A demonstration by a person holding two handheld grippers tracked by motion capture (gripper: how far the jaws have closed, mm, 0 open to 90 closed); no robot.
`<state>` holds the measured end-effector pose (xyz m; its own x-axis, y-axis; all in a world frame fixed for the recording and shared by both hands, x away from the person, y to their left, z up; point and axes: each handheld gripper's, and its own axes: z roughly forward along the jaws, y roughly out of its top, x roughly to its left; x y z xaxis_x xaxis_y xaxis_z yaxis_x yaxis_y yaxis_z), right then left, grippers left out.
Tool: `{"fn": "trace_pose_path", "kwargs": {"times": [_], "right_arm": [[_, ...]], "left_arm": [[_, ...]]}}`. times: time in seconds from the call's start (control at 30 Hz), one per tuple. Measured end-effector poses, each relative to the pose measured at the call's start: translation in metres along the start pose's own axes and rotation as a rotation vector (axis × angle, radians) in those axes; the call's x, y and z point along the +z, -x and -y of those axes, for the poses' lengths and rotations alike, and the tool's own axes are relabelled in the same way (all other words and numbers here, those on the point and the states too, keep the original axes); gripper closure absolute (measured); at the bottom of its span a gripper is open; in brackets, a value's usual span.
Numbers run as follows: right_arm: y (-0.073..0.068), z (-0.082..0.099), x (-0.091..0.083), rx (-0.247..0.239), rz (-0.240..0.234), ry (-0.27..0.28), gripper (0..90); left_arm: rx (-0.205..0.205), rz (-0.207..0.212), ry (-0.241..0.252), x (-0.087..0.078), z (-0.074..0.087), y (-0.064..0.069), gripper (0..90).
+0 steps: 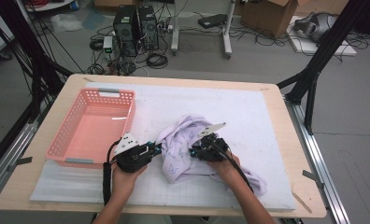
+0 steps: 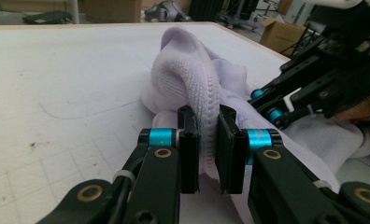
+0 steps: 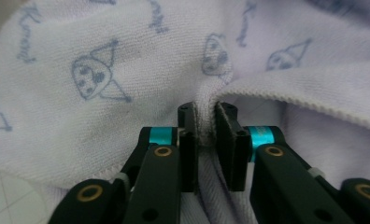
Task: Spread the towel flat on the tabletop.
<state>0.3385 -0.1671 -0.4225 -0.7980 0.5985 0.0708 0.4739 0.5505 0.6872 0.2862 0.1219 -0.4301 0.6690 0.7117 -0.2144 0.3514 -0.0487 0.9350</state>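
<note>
Both grippers are pinching the same lilac towel (image 1: pixel 188 144) right now. The left gripper (image 2: pixel 206 140) is squeezing a thick ribbed edge of it, with the fabric bulging up in a rounded hump just past the fingers (image 2: pixel 188 140), and the rest of the towel is spilling away beyond and to the right of them. In the left gripper view the right gripper (image 2: pixel 314 79) is sitting close by on that side, touching the cloth.

The right gripper (image 3: pixel 206 135) is clamping a small fold of the printed side, the fingers (image 3: pixel 227 140) are nearly together with the fold bunched between them, and little doodle faces are spreading above and to both sides of the fingertips.

In the high view the towel is lying crumpled on the white mat of the table (image 1: pixel 276 140), between the two hands, and a pink basket (image 1: pixel 61 140) is sitting off to the outer side of the left gripper (image 1: pixel 152 149).
</note>
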Motion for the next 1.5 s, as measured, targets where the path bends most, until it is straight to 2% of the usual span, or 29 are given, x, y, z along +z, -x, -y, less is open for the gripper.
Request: {"fn": "trace_pose_path", "kwargs": {"times": [0.1,0.2,0.33,0.47,0.57,0.67,0.73,0.8,0.87,0.9,1.0,1.03,1.07,1.13,1.17,1.2,1.27,1.3,1.33,1.37,1.43,1.5], "right_arm": [[0.001,-0.002,-0.013,-0.015,0.073,0.040,81.2],[0.012,-0.005,-0.027,0.009,0.140,0.086,81.0],[0.024,-0.007,-0.037,0.053,0.170,0.082,80.8],[0.034,-0.005,-0.035,0.075,0.190,0.054,79.9],[0.038,-0.004,-0.036,0.089,0.203,0.057,79.6],[0.038,-0.005,-0.035,0.082,0.222,0.063,75.5],[0.038,-0.005,-0.036,0.078,0.221,0.077,75.5],[0.036,-0.006,-0.038,0.069,0.212,0.105,66.1],[0.033,-0.007,-0.043,0.094,0.194,0.137,60.8],[0.031,-0.007,-0.045,0.090,0.197,0.145,60.8],[0.023,-0.007,-0.046,0.061,0.183,0.131,56.0],[0.021,-0.006,-0.045,0.068,0.157,0.127,51.1],[0.020,-0.005,-0.042,0.082,0.113,0.117,46.5],[0.014,-0.001,-0.029,0.073,0.051,0.083,44.7],[0.010,0.000,-0.023,0.049,0.039,0.060,45.7],[0.006,0.002,-0.016,0.040,0.038,0.043,50.4],[0.001,0.004,-0.006,-0.004,0.068,-0.003,68.0],[0.001,0.004,-0.003,-0.024,0.083,-0.027,73.0],[0.002,0.005,-0.001,-0.021,0.074,-0.043,79.2],[0.004,0.005,-0.002,-0.025,0.068,-0.046,85.3],[0.006,0.006,-0.008,-0.019,0.053,-0.026,86.6],[0.007,0.005,-0.018,-0.012,0.038,0.023,86.8]], "left_arm": [[-0.011,0.010,0.003,0.002,0.000,0.000,80.2],[0.000,0.020,0.004,0.007,0.000,0.004,78.9],[0.020,0.028,-0.001,0.013,0.001,0.010,75.1],[0.027,0.015,-0.005,0.013,0.001,0.009,67.9],[-0.013,0.003,-0.015,0.013,0.002,0.007,54.9],[-0.025,-0.006,-0.034,0.015,0.003,0.006,48.8],[-0.022,-0.006,-0.037,0.016,0.004,0.007,48.1],[-0.014,-0.008,-0.038,0.016,0.005,0.007,48.2],[-0.011,-0.007,-0.039,0.015,0.005,0.007,48.7],[-0.013,-0.007,-0.036,0.015,0.005,0.007,48.7],[-0.010,-0.010,-0.038,0.015,0.005,0.006,48.7],[-0.006,-0.012,-0.039,0.015,0.005,0.006,48.6],[-0.004,-0.012,-0.041,0.015,0.005,0.005,48.6],[0.003,-0.018,-0.044,0.015,0.006,0.005,48.2],[0.003,-0.018,-0.044,0.015,0.006,0.005,48.0],[0.005,-0.023,-0.044,0.015,0.006,0.005,47.9],[0.000,-0.023,-0.046,0.014,0.006,0.004,47.1],[-0.003,-0.023,-0.043,0.014,0.006,0.004,47.0],[-0.002,-0.024,-0.043,0.013,0.007,0.004,47.0],[0.002,-0.027,-0.045,0.013,0.007,0.004,46.9],[-0.001,-0.026,-0.045,0.013,0.007,0.003,46.8],[-0.002,-0.029,-0.044,0.013,0.007,0.002,46.8]]}}
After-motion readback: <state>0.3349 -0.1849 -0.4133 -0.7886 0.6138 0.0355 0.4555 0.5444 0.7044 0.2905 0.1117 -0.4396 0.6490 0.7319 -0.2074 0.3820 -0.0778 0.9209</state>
